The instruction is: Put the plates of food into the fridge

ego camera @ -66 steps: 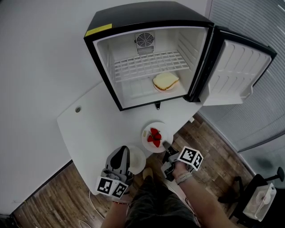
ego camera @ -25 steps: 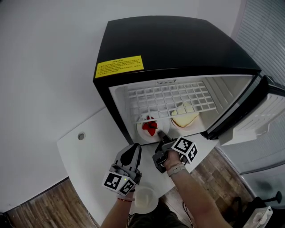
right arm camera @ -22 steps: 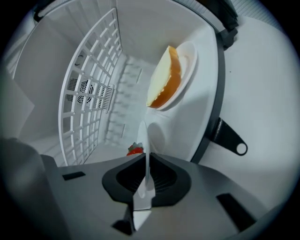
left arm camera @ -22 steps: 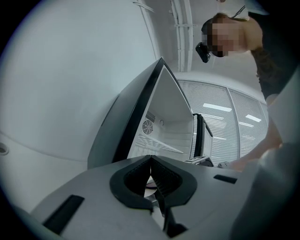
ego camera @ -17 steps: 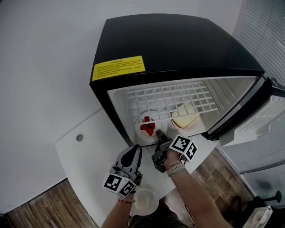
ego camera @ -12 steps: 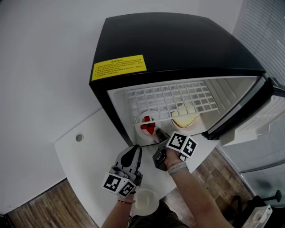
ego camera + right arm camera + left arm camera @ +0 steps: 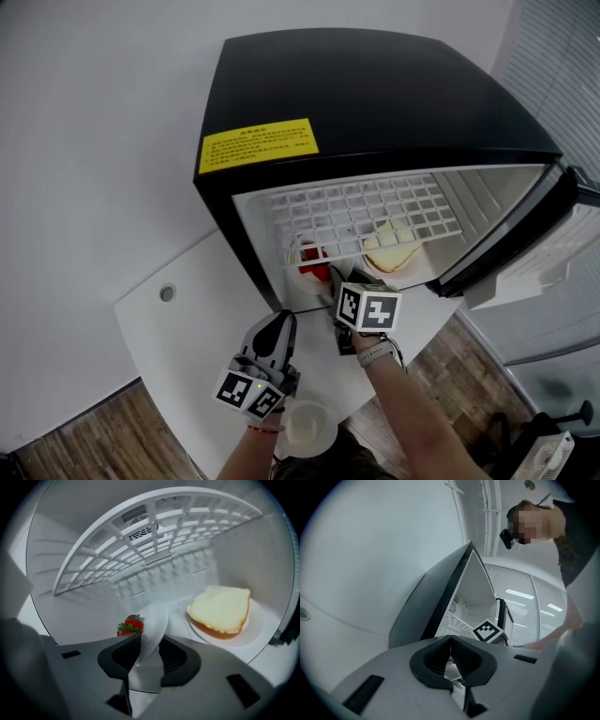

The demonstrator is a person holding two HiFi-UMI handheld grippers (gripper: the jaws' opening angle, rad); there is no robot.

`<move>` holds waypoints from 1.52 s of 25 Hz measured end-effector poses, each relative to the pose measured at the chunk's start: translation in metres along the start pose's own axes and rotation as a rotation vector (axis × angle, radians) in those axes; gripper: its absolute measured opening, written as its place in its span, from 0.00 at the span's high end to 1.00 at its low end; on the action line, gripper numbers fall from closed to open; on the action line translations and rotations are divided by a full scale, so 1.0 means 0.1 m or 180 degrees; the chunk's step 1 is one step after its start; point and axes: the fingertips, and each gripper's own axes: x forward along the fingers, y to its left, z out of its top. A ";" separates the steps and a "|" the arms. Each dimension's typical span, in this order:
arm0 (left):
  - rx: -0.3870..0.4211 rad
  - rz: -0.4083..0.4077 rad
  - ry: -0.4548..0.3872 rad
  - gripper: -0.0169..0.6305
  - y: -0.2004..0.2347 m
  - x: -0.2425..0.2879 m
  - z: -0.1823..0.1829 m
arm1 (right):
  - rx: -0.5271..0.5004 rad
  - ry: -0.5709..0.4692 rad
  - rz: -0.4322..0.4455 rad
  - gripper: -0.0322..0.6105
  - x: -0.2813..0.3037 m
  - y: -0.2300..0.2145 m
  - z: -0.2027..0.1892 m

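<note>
My right gripper [image 7: 149,656] has just been opening its jaws, now spread loosely around the rim of the small white plate [image 7: 154,620] of red strawberries [image 7: 130,624], just ahead inside the black mini fridge [image 7: 375,103], so I reckon this plate's delivered.

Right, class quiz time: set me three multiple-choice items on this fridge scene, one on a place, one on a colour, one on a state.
1. Fridge: where is the plate of bread? A on its top; B on its floor; C outside, on the table.
2. What colour is the label on the fridge's top? A yellow; B red; C blue.
3. The fridge door is: A shut; B open; C taken off.
Key: B, it lies below the wire shelf; A, yellow against the black top; B, the door stands wide at the right.
</note>
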 end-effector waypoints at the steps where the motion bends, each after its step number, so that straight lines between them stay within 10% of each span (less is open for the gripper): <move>1: -0.0007 0.0004 -0.0003 0.96 0.01 0.00 0.00 | -0.0136 0.0011 -0.0036 0.79 0.01 0.00 0.01; 22: -0.0054 0.0020 -0.0009 0.96 0.04 -0.07 -0.02 | -0.0246 -0.0175 -0.0235 0.61 -0.06 -0.21 0.03; 38: 0.0038 -0.0026 -0.0072 0.96 -0.18 -0.19 0.10 | -0.0507 -0.0483 0.0128 0.62 -0.51 0.01 -0.04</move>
